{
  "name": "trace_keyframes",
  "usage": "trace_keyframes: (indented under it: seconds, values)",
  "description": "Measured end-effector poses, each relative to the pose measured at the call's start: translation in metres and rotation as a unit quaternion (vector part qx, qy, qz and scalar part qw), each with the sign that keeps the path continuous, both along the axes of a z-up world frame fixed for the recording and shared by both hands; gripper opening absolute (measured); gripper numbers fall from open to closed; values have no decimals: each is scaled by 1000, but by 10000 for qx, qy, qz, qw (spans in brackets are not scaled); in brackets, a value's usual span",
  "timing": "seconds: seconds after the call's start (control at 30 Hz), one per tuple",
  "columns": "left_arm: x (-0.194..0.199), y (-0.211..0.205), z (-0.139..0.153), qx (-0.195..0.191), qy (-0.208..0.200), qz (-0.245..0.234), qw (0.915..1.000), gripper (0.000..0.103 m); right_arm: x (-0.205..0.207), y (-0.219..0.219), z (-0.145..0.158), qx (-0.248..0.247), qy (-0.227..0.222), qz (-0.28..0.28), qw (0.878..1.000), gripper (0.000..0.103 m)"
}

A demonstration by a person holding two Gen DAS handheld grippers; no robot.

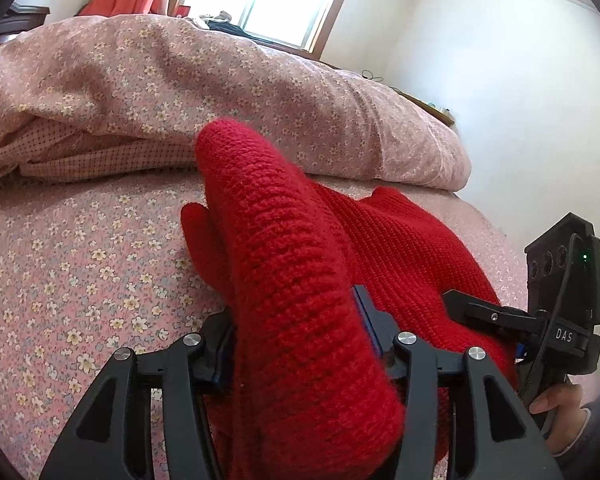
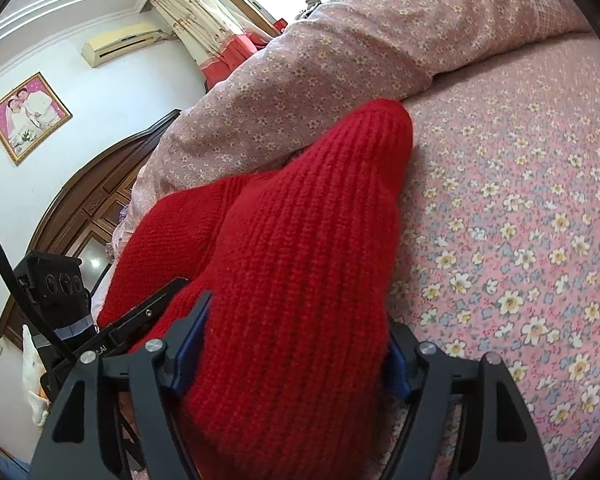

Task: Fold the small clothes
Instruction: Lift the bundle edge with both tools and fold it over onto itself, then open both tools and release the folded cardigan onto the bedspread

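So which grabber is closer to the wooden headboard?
Left. The left gripper sits on the side of the headboard, between it and the right gripper, which is farther out along the bed. The red knit garment runs between both pairs of fingers.

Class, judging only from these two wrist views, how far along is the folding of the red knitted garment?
Done: the red knitted garment lies on the floral bed sheet, with thick rolls of it bunched up.
In hand: the left gripper and the right gripper each have a ribbed roll between their fingers.
Left: no flat, tidy fold shows yet; the garment looks lumpy, so it still needs smoothing and finishing.
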State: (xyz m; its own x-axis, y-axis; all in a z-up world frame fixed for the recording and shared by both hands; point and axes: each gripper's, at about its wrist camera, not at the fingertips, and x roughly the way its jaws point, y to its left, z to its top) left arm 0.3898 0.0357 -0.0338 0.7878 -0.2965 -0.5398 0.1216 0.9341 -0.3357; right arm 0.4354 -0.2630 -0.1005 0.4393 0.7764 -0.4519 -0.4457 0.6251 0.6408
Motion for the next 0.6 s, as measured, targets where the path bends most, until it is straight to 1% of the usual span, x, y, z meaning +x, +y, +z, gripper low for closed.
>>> trace_keyframes:
  seconds: [0.07,0.13,0.2,0.27,0.33,0.37,0.4,0.43,0.47,0.5,0.53,0.57,0.6]
  values:
    - [1,-1,1,3,38,25,10000,48,0,-1,-1,22,37,-9,10000,80]
    - [3,-1,1,95,102,188,9997,58,0,0,-1,42,63,-26,10000,83]
    - [5,0,1,122,199,324,9992,63,1,1,0,50,71,-29,10000,87]
    - [5,4,1,2,243,326,9992,63,0,1,4,7,46,-129,9999,92]
    - [0,8,5,-126,285,364,9989,63,-6,0,10,-111,-56,-374,9992,96]
    - [-5,11,8,-148,248,441,9986,64,-12,-1,15,-173,-156,-499,9985,96]
    - [-12,12,12,-101,183,526,9984,65,-20,-3,21,-184,-290,-610,9975,99]
    - [-23,14,18,10,53,624,9980,66,-26,-4,25,-179,-381,-670,9969,103]
    - [-30,14,22,86,-36,684,9976,67,-34,-4,31,-235,-487,-750,9957,103]
    - [-41,14,28,211,-195,756,9967,72,-44,-5,37,-319,-584,-805,9945,103]
    - [-55,13,36,397,-407,812,9951,80,-51,-5,41,-370,-661,-822,9937,103]
    - [-64,13,41,526,-528,844,9936,84,-62,-5,47,-433,-780,-841,9925,103]
    - [-73,11,46,677,-647,877,9917,93,-72,-6,51,-475,-894,-857,9912,103]
